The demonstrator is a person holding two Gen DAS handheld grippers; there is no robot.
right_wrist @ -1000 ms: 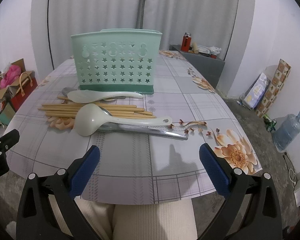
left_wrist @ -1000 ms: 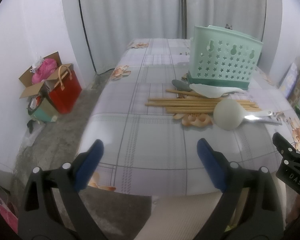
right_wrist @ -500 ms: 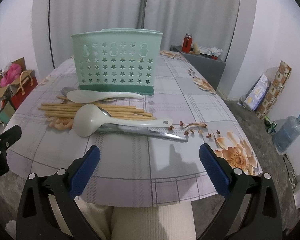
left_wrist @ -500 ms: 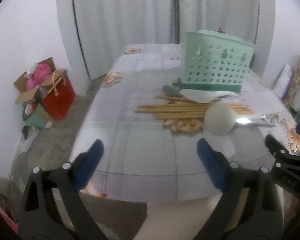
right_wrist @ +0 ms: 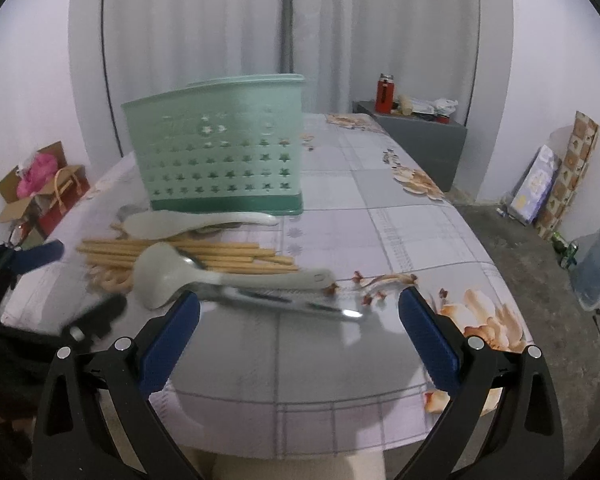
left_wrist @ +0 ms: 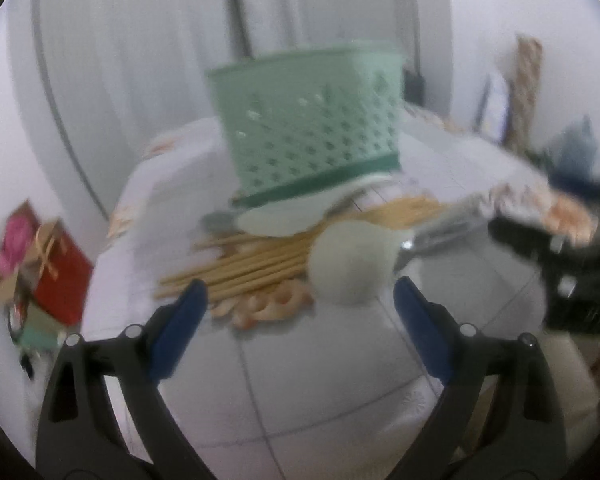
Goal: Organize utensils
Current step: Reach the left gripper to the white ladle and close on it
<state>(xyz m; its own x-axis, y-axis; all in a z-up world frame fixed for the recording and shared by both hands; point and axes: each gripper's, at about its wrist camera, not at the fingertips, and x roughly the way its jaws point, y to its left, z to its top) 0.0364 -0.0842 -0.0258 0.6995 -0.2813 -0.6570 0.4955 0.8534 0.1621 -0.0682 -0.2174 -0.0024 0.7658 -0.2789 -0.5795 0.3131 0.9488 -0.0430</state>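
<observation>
A mint-green star-perforated utensil holder (right_wrist: 220, 156) stands on the table; it also shows in the left wrist view (left_wrist: 308, 136). In front of it lie a white rice paddle (right_wrist: 188, 222), several wooden chopsticks (right_wrist: 188, 254), a white ladle (right_wrist: 168, 276) and metal utensils (right_wrist: 292, 304). The ladle (left_wrist: 350, 266) and chopsticks (left_wrist: 240, 270) show blurred in the left wrist view. My left gripper (left_wrist: 300, 320) is open and empty, close in front of the ladle bowl. My right gripper (right_wrist: 300, 324) is open and empty, just short of the metal utensils.
The table (right_wrist: 380, 220) has a checked floral cloth. A red bag and cardboard box (right_wrist: 40, 188) sit on the floor at left. A grey cabinet (right_wrist: 420, 140) with a red flask stands behind. A water jug (right_wrist: 596, 268) is on the floor at right.
Both grippers have moved forward toward the utensil pile. The left gripper has swung right and tilted, its view now blurred; it now shows at the left of the right wrist view.
</observation>
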